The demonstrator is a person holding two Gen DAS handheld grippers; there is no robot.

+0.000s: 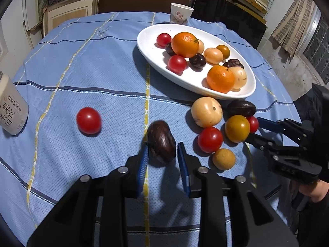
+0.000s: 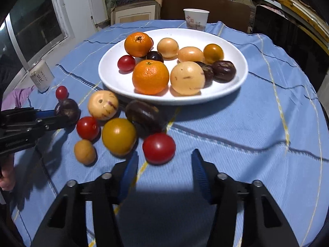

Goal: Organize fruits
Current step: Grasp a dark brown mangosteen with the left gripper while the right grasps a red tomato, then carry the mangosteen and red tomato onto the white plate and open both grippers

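A white oval plate [image 1: 152, 55] [image 2: 111, 78] holds oranges, red tomatoes, pale and dark fruits. My left gripper [image 1: 162, 154] has its blue pads around a dark purple fruit [image 1: 161, 142] [image 2: 67, 109] that rests on the blue cloth; the pads touch or nearly touch its sides. My right gripper [image 2: 164, 162] is open, with a red tomato [image 2: 158, 148] [image 1: 253, 124] just ahead of its tips. Loose fruits lie beside the plate: a pale round one [image 1: 206, 112], a yellow-green tomato [image 1: 237, 128], a red tomato [image 1: 210, 140], a small tan fruit [image 1: 223, 159], a dark one [image 1: 241, 108].
A lone red tomato [image 1: 88, 120] lies to the left. A white bottle [image 1: 11, 107] stands at the table's left edge. A paper cup [image 1: 181, 13] stands behind the plate. The right gripper [image 1: 259, 131] shows at the right of the left wrist view.
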